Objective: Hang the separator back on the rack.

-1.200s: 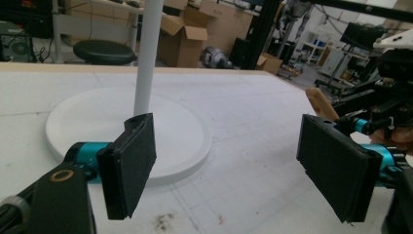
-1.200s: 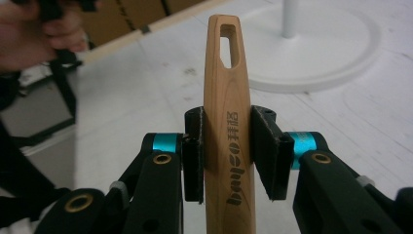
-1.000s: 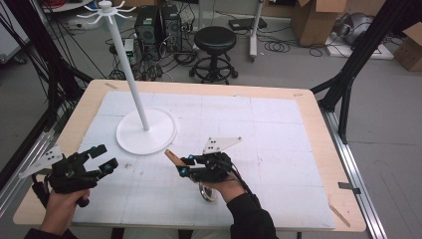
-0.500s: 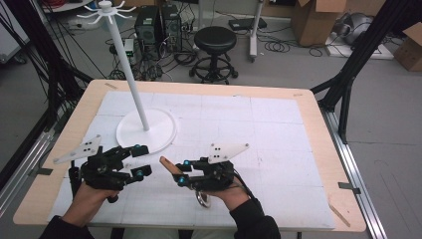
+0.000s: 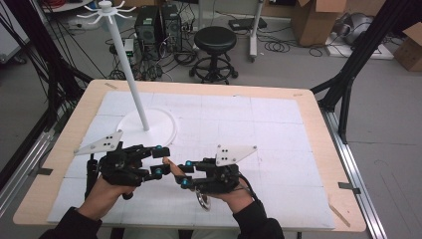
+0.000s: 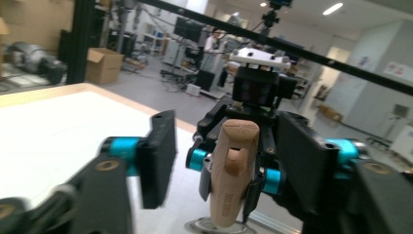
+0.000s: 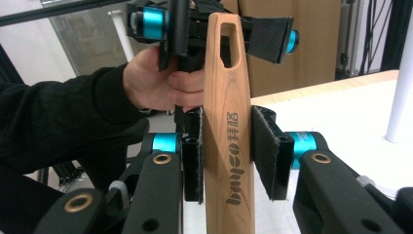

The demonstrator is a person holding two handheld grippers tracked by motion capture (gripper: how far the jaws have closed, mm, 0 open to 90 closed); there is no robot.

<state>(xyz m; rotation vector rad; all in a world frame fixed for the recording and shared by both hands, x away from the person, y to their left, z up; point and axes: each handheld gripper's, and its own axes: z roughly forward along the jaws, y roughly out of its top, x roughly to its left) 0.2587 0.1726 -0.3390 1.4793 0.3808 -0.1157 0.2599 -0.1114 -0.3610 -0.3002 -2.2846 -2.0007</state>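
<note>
**Wooden handle held out between my two tongs**

My right tongs (image 7: 226, 156) are clenched on a wooden handle (image 7: 228, 122); in the right gripper view the black pads (image 7: 265, 151) press against both of its flat sides, just above printed dark lettering. The handle has a slot cut through near its rounded end, and that end points at my left tongs (image 5: 160, 159). From above, the handle's tip (image 5: 168, 164) pokes out toward nine o'clock from my right tongs (image 5: 183, 174) and sits between the jaws of the left ones.

My left tongs (image 6: 224, 161) are released: in the left gripper view their jaws stand apart on either side of the handle (image 6: 233, 170), not touching it. A round metal part (image 5: 203, 200) hangs below my right hand (image 5: 231, 194), at the handle's other end; I cannot tell what it is.

Both tongs hover over the white mat of the surface (image 5: 278, 149), near its six o'clock edge. At about eleven o'clock from my left hand (image 5: 107, 186) a white pole stand (image 5: 130, 74) rises from a round white base (image 5: 161, 129), with hooks at its top.
</note>
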